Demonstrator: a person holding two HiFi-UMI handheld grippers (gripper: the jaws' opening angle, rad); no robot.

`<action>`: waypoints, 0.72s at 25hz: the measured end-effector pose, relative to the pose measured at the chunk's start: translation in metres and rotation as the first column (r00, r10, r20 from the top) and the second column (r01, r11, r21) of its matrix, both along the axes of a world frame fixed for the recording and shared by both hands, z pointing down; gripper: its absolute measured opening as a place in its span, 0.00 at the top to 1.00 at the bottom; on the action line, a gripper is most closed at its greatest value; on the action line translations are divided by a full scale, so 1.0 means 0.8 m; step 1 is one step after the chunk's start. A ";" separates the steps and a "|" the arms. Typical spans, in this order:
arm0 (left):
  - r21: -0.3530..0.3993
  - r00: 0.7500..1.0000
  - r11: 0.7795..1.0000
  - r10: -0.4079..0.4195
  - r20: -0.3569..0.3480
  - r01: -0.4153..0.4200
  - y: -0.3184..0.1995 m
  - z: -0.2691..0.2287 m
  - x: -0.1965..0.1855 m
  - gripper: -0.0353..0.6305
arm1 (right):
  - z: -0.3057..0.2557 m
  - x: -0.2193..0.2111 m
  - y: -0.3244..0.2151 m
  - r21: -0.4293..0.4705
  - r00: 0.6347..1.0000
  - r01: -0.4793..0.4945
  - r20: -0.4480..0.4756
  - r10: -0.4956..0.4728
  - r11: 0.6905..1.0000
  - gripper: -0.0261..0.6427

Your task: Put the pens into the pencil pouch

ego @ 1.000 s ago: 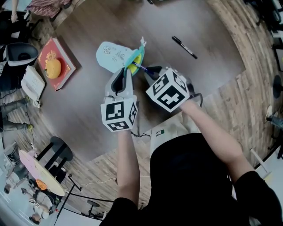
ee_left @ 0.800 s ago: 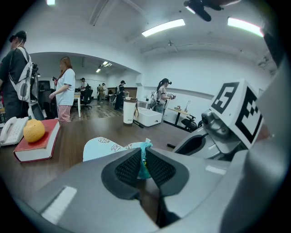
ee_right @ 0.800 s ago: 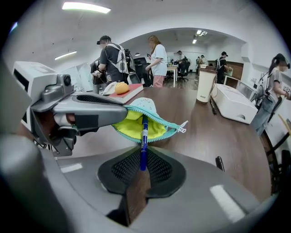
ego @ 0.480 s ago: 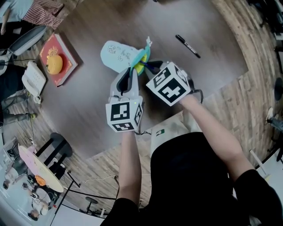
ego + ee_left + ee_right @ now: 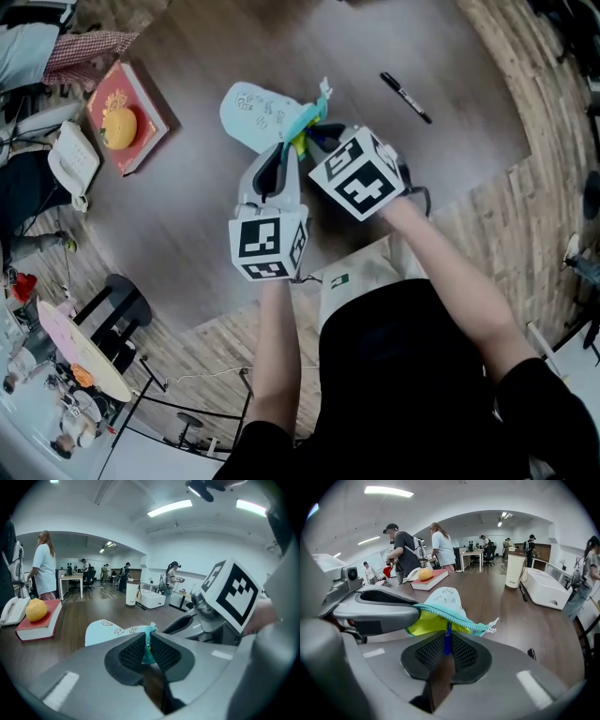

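- Found the pencil pouch (image 5: 255, 114) lying on the table (image 5: 187, 216), closed end away from the person and mouth lifted toward both grippers.
- Pinched the teal rim of the pouch's mouth in the left gripper (image 5: 146, 648), pads closed on a fold of fabric, so that the yellow lining gaped.
- Gripped a blue pen (image 5: 447, 641) in the right gripper (image 5: 446, 651), pads closed on its barrel, with the tip just at the pouch's mouth under the zip edge.
- Could have lost the opening: judged the thin fabric likely to slide out of the left pads under any tug, which would let the mouth sag shut against the pen.
- Could have snagged the tip on the zip edge or the lining, shoving the whole pouch away across the table rather than entering it.
- Could have let the pen pivot in its narrow grip if the tip met resistance, leaving it askew to the mouth.
- Saw only in the head view a red book (image 5: 141, 98) with an orange (image 5: 117, 128) on it well to the pouch's left, and a black marker (image 5: 406, 97) well to its right, not yet put away. Hid both sets of pads there under the marker cubes.
- Made out the blue pen only in the right gripper view. Showed no pen in the left gripper view, just the pinched fabric.
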State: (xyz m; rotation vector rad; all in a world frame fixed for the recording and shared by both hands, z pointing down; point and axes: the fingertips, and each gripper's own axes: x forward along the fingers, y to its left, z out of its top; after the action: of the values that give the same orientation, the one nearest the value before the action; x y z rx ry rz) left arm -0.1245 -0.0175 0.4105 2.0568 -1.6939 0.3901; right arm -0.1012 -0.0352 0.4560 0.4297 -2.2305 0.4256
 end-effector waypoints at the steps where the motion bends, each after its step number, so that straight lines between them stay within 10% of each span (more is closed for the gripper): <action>1: -0.001 1.000 1.000 0.000 0.000 0.000 0.001 0.000 0.000 0.90 | 0.000 -0.001 0.000 0.000 1.000 0.000 0.002 0.000 1.000 0.89; 18: 0.005 1.000 1.000 -0.001 -0.024 0.002 -0.002 -0.002 0.000 0.90 | 0.000 -0.007 -0.007 0.050 0.999 0.035 -0.011 -0.034 0.998 0.89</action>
State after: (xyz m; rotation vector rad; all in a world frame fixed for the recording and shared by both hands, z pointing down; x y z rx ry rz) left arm -0.1243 -0.0189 0.4087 2.0555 -1.6840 0.3602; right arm -0.1067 -0.0411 0.4556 0.4182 -2.2393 0.3498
